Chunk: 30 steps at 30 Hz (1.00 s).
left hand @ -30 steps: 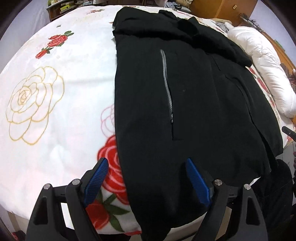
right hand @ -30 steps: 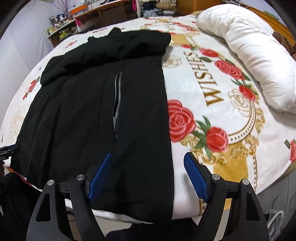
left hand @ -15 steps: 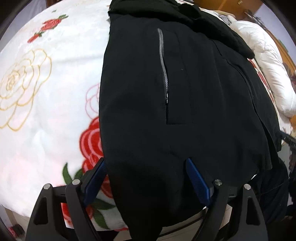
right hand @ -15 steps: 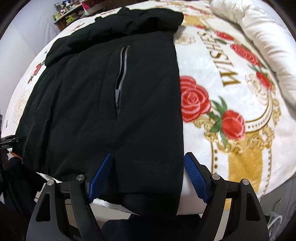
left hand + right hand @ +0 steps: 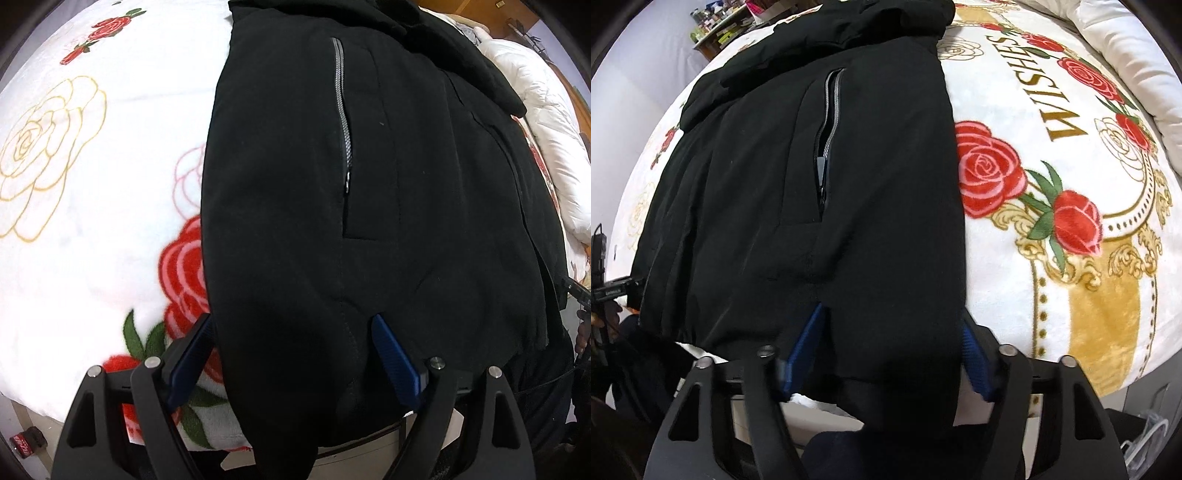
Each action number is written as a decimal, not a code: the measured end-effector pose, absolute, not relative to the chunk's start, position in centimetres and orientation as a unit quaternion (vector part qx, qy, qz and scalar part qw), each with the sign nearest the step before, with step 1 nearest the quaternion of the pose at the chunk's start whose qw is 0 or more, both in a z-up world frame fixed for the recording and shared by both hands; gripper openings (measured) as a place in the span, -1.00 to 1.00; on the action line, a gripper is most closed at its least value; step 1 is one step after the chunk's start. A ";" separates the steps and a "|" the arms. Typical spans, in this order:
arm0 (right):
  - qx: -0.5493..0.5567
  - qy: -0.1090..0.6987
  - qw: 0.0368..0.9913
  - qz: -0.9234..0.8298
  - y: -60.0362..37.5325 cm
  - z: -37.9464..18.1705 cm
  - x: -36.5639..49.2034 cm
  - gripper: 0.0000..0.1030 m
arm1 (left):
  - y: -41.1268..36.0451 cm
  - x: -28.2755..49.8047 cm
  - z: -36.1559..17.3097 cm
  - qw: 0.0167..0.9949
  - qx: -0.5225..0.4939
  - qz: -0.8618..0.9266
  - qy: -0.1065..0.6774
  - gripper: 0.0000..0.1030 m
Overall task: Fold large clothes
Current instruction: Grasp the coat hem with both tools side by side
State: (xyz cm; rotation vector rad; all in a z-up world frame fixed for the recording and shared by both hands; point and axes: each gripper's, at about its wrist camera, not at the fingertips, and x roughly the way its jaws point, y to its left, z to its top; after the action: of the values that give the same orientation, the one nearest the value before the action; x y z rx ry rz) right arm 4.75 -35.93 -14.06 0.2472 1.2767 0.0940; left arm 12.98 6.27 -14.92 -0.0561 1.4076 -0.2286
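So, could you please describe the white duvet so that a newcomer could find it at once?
Start at the bed's rose blanket, where the black jacket lies. The duvet is bunched along the far right edge, past the word WISHES. It alone is plain white and puffy.

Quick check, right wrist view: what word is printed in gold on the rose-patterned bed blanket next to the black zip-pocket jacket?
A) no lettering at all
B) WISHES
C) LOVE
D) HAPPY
B: gold capitals reading WISHES run along the white rose-patterned blanket, to the right of the black jacket and beside the red roses.
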 end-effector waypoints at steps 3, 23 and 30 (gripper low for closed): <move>0.131 0.593 0.793 0.045 -36.5 -14.1 4.7 0.01 | 6.4 12.8 -15.0 0.760 -0.032 -0.104 0.641 0.70; 0.131 0.610 0.780 0.052 -35.7 -14.8 5.0 -0.11 | 4.5 11.3 -14.1 0.763 -0.009 -0.142 0.630 -0.04; 0.122 0.588 0.798 0.052 -35.6 -13.1 4.6 -0.61 | 4.8 10.6 -12.3 0.776 -0.006 -0.138 0.615 -0.59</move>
State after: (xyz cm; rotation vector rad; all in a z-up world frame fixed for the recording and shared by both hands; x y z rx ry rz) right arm 4.55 -35.56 -13.13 0.2615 1.2631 0.1115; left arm 10.59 4.79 -12.27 -0.0135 1.3313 -0.2988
